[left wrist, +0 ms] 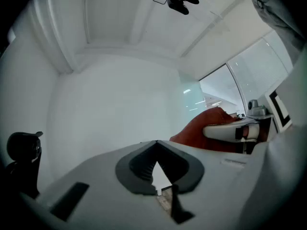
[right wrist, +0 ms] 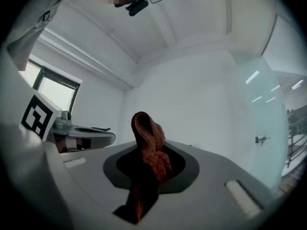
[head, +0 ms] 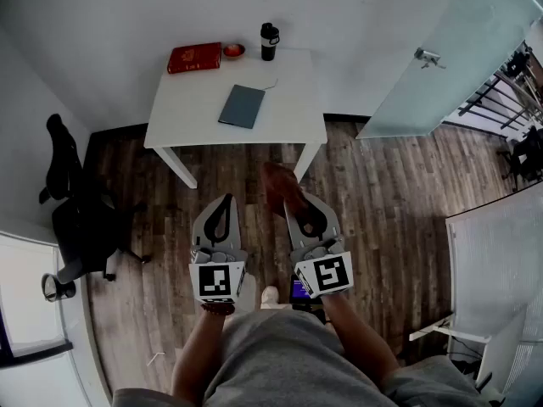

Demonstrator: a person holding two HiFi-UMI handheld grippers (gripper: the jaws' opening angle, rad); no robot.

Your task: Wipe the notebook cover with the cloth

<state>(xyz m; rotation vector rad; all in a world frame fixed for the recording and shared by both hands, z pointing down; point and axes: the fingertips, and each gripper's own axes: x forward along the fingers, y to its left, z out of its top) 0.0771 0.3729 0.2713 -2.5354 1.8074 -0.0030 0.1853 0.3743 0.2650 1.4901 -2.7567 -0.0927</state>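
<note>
A dark grey-blue notebook (head: 242, 106) lies flat near the middle of the white table (head: 182, 117) far ahead. Both grippers are held level over the wooden floor, well short of the table. My right gripper (head: 293, 205) is shut on a reddish-brown cloth (head: 277, 183), which bunches up out of the jaws (right wrist: 147, 140) and hangs below them. My left gripper (head: 223, 199) is shut with nothing in it; its jaws meet at the tip (left wrist: 156, 143). In the left gripper view the cloth (left wrist: 201, 127) and the right gripper's side show at the right.
On the table's back edge stand a red book (head: 193, 58), a small red bowl (head: 233, 51) and a black bottle (head: 269, 41). A black office chair (head: 72, 219) is at the left. A glass door (head: 441, 66) and a white panel (head: 496, 261) are at the right.
</note>
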